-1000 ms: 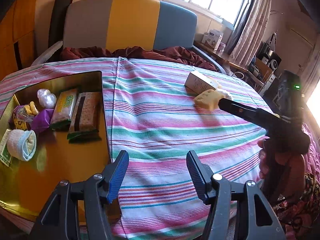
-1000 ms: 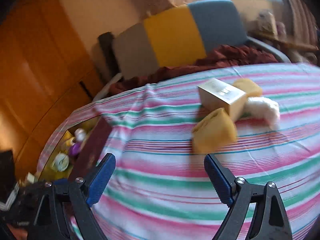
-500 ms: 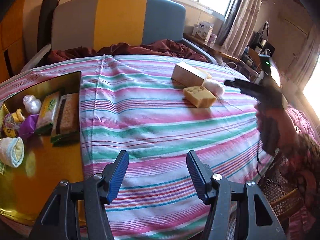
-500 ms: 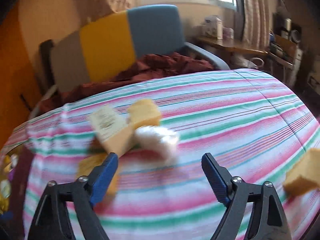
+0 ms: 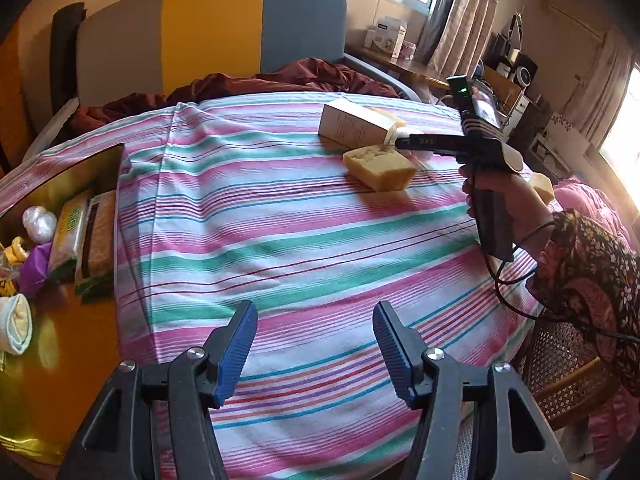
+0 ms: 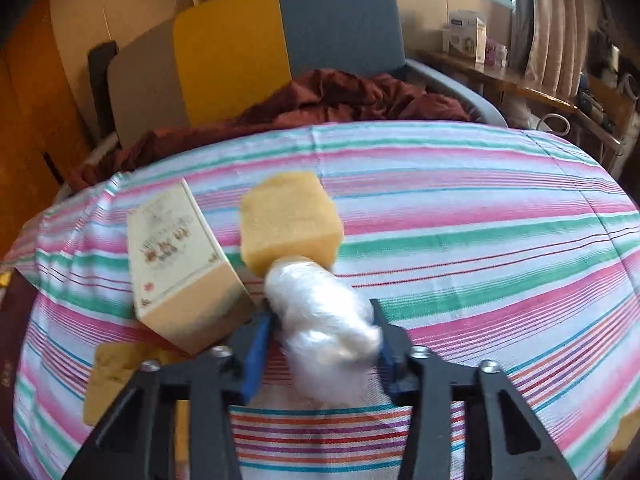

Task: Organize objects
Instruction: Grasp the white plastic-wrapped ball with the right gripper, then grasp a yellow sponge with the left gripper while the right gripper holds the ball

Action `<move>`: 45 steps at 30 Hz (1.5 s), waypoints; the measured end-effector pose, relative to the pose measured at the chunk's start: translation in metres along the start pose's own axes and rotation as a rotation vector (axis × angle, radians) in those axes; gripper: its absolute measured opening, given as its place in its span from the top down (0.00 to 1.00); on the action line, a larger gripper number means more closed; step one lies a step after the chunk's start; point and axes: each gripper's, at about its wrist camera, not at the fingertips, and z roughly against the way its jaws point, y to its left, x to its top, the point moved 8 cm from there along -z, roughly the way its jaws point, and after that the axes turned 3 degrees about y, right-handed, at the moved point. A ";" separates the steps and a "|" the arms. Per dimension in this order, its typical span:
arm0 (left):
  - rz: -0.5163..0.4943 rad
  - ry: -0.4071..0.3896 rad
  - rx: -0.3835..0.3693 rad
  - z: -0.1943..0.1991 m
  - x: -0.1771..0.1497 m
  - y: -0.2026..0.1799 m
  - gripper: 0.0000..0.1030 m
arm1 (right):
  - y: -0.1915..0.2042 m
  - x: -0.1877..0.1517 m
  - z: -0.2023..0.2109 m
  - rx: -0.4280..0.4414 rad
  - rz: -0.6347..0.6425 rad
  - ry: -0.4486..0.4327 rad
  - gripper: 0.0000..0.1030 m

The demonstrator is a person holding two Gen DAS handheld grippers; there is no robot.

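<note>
Plastic-wrapped bundle (image 6: 320, 316) sits between the blue pads of the right hand-held gripper (image 6: 320, 340), which closes narrowly against it. Just ahead lie a yellow sponge (image 6: 290, 226) and, to the left, a cream box (image 6: 176, 264). The left hand-held gripper (image 5: 314, 350) hangs wide above the striped cloth (image 5: 280, 240), holding nothing.
</note>
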 end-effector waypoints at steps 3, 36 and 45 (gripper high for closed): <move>-0.006 0.005 -0.006 -0.005 0.005 -0.005 0.41 | -0.003 -0.005 0.009 -0.007 -0.026 -0.028 0.63; -0.233 0.004 -0.142 -0.140 0.145 -0.080 0.34 | -0.030 -0.040 0.029 -0.154 -0.158 -0.043 0.63; -0.251 0.062 -0.286 -0.113 0.103 -0.099 0.33 | -0.031 -0.040 0.030 -0.136 -0.173 -0.052 0.63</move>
